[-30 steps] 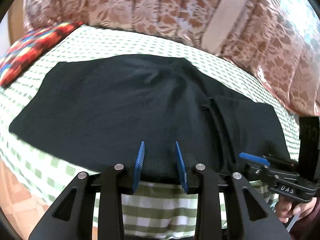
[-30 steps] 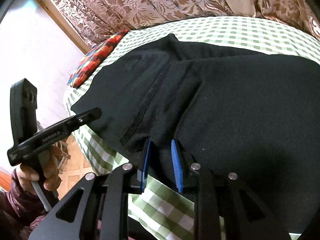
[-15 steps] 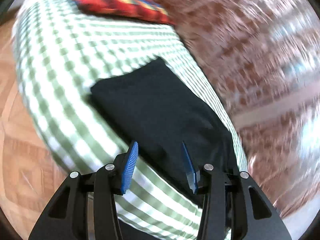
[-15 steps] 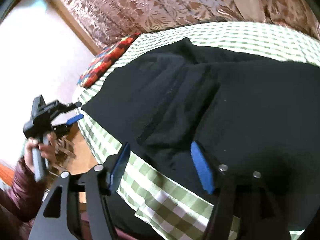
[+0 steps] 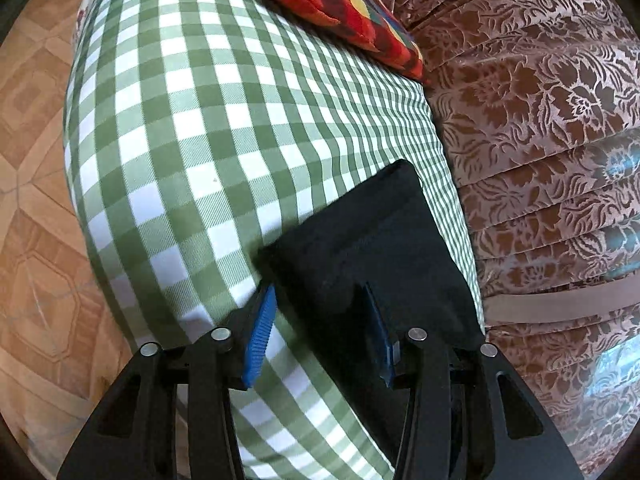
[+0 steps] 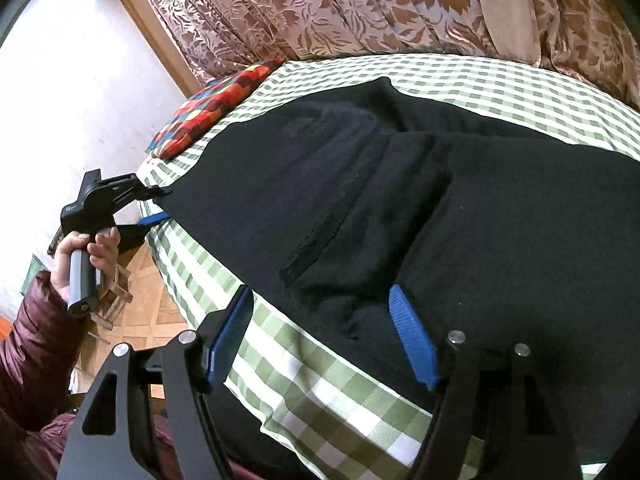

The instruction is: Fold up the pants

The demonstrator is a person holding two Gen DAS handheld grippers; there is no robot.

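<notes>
Black pants lie folded flat on a green-and-white checked bed. In the left wrist view their narrow leg end points away from me. My left gripper is open and straddles the near corner of that leg end; it also shows in the right wrist view, open at the pants' left edge. My right gripper is wide open over the near edge of the pants by a pocket fold, holding nothing.
A multicoloured patchwork cushion lies at the far end of the bed. Brown floral curtains hang behind the bed. Patterned wood floor lies beside the bed. A white wall stands to the left.
Both grippers have opened and let go of the pants' near edge. My left gripper has swung left to the leg end. The right has drawn back slightly.
</notes>
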